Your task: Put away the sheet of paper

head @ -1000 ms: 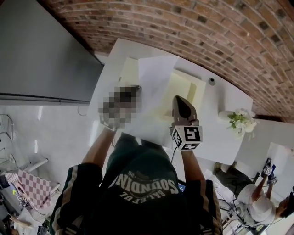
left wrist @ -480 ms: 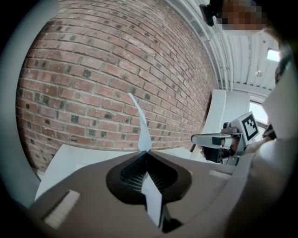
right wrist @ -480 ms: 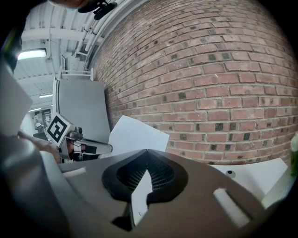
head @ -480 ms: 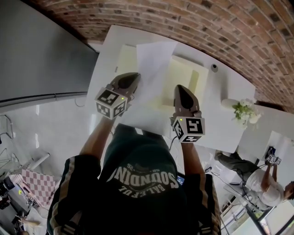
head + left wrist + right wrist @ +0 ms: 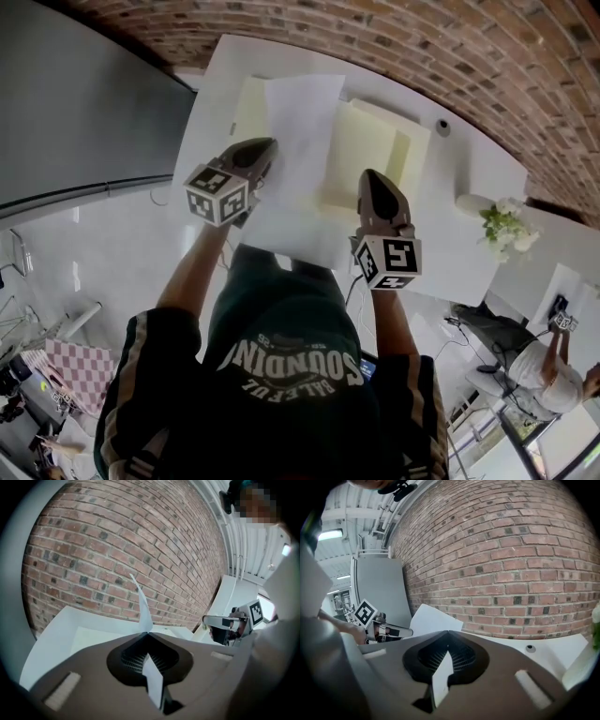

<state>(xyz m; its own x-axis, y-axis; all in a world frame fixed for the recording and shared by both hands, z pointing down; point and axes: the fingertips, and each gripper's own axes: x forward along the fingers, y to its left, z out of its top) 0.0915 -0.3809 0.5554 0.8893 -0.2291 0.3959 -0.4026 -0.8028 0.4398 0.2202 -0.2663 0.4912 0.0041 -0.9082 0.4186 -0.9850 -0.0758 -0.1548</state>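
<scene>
A white sheet of paper (image 5: 302, 159) hangs between both grippers above a white table (image 5: 464, 248). My left gripper (image 5: 266, 147) is shut on the sheet's left edge; the left gripper view shows that edge (image 5: 143, 607) rising out of the closed jaws. My right gripper (image 5: 369, 177) is shut on the right edge, and a strip of the paper (image 5: 440, 679) shows inside its jaws. A pale yellow folder (image 5: 373, 150) lies on the table under the sheet, partly hidden by it.
A brick wall (image 5: 450, 47) runs along the table's far side. A grey cabinet (image 5: 84, 103) stands to the left. White flowers (image 5: 506, 227) and a small grey round object (image 5: 442, 126) sit on the table's right part. A person (image 5: 534, 384) is at the lower right.
Both grippers have carried the sheet a little farther out over the table and the folder. Both grips on the paper stay as they were.
</scene>
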